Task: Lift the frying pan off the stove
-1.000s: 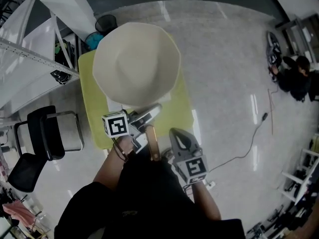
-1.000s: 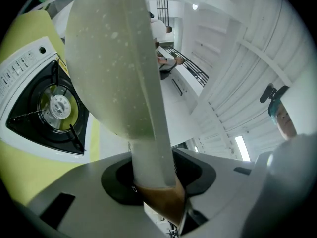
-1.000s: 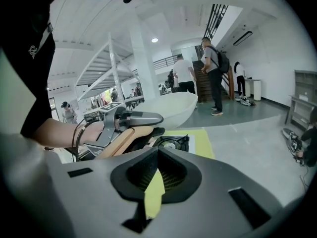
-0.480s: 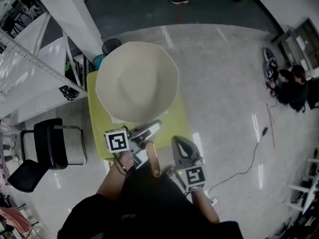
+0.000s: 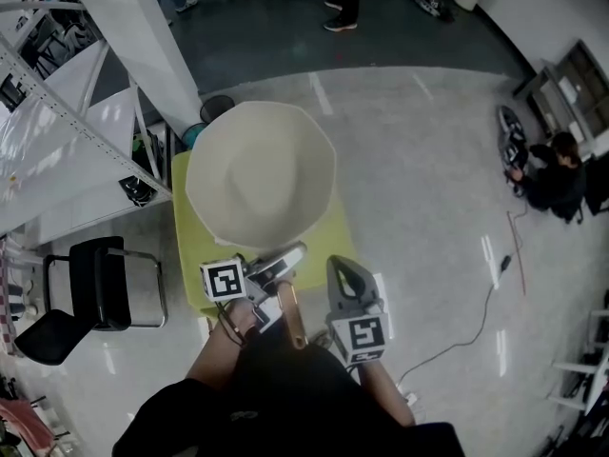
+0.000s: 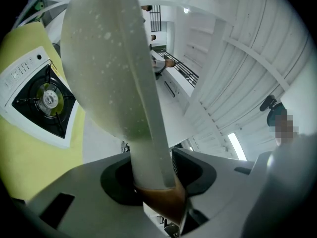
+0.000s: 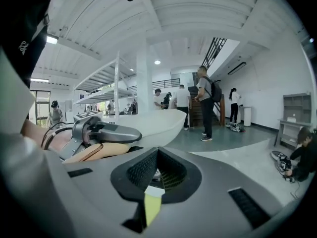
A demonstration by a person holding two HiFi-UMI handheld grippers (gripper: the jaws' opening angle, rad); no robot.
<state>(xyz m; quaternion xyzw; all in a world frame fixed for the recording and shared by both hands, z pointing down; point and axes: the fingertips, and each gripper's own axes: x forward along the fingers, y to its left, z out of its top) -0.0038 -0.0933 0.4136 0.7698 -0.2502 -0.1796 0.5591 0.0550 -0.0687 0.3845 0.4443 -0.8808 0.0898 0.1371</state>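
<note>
My left tongs (image 6: 151,177) are clamped on the frying pan (image 5: 259,174) handle, and the pan's up clear of the stove (image 6: 42,100), down to their left. Right tongs (image 7: 156,175) are pressed together, empty. Lift looks basically done.

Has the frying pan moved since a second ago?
Cannot tell: the frying pan overlaps the yellow table much as before, though the head view itself shifted.
</note>
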